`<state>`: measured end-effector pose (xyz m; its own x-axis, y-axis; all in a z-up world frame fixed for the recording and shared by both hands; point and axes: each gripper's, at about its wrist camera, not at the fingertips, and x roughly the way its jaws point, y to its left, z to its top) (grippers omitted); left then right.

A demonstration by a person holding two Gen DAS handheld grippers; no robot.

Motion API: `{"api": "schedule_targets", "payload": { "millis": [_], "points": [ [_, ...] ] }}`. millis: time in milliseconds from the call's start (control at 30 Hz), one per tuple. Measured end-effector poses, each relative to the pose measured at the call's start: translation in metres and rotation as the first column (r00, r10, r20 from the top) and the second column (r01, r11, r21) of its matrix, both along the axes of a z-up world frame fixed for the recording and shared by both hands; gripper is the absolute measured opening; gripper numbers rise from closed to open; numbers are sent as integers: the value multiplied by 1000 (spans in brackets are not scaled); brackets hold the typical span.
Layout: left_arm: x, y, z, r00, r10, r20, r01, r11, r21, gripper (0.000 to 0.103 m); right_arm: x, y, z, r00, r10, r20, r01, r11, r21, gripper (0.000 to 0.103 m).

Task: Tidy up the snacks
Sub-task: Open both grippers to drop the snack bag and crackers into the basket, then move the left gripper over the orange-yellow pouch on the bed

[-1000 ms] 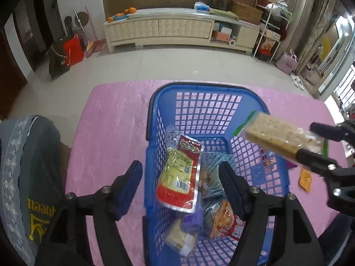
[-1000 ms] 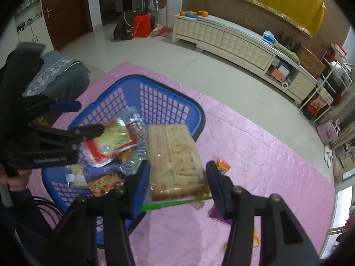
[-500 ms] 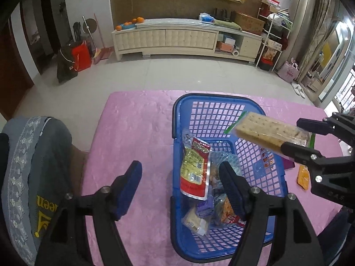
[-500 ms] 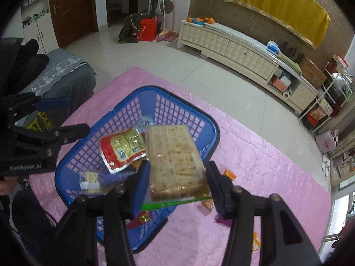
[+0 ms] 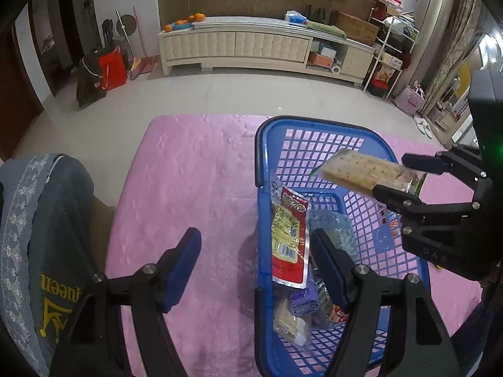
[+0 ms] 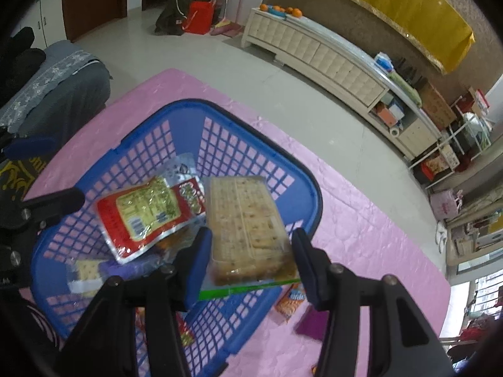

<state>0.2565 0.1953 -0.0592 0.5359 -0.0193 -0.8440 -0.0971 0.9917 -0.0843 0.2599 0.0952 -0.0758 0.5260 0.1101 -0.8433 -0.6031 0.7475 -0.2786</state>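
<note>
A blue plastic basket (image 5: 317,125) (image 6: 309,185) stands on a pink tablecloth (image 5: 195,176). It holds a red and yellow snack packet (image 5: 287,238) (image 6: 147,216) and several smaller packets. My right gripper (image 6: 251,260) is shut on a clear pack of crackers (image 6: 245,223) (image 5: 364,169) and holds it above the basket's right side. My left gripper (image 5: 254,264) is open and empty, straddling the basket's left rim.
An orange packet (image 6: 290,301) and a purple packet (image 6: 309,323) lie on the cloth right of the basket. A grey-covered chair (image 5: 41,238) stands at the table's left. A long white cabinet (image 5: 251,47) is across the floor.
My left gripper has drawn back and left, away from the basket's middle. My right gripper has carried the crackers further over the basket.
</note>
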Motion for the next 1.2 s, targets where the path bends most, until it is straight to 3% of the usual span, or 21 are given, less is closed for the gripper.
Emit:
{"api": "schedule_targets", "payload": {
  "millis": [133, 300, 533, 633, 700, 867, 1200],
  "points": [
    [-2, 1, -2, 1000, 5, -4, -5, 1000, -11, 70, -2, 3, -1, 999, -10, 32, 11, 999, -42, 89],
    [-9, 0, 0, 1000, 11, -4, -11, 1000, -16, 70, -7, -2, 7, 999, -22, 42, 24, 999, -46, 91],
    [-23, -14, 22, 1000, -3, 28, 3, 1000, -3, 70, -20, -27, 28, 998, -55, -5, 55, 997, 50, 91],
    [-29, -27, 34, 999, -27, 46, 27, 1000, 16, 70, -29, -40, 40, 998, -60, -20, 61, 994, 91, 91],
    [-33, -35, 41, 998, -38, 58, 36, 999, 34, 81, -35, -46, 45, 998, -61, -14, 62, 993, 105, 91],
    [-44, -56, 55, 994, -66, 90, 62, 997, 42, 81, -53, -68, 62, 997, -68, 30, 62, 986, 156, 92],
    [-58, -102, 73, 986, -122, 114, 112, 990, 86, 81, -66, -125, 69, 993, -119, -8, 118, 968, 224, 92]
  ]
}}
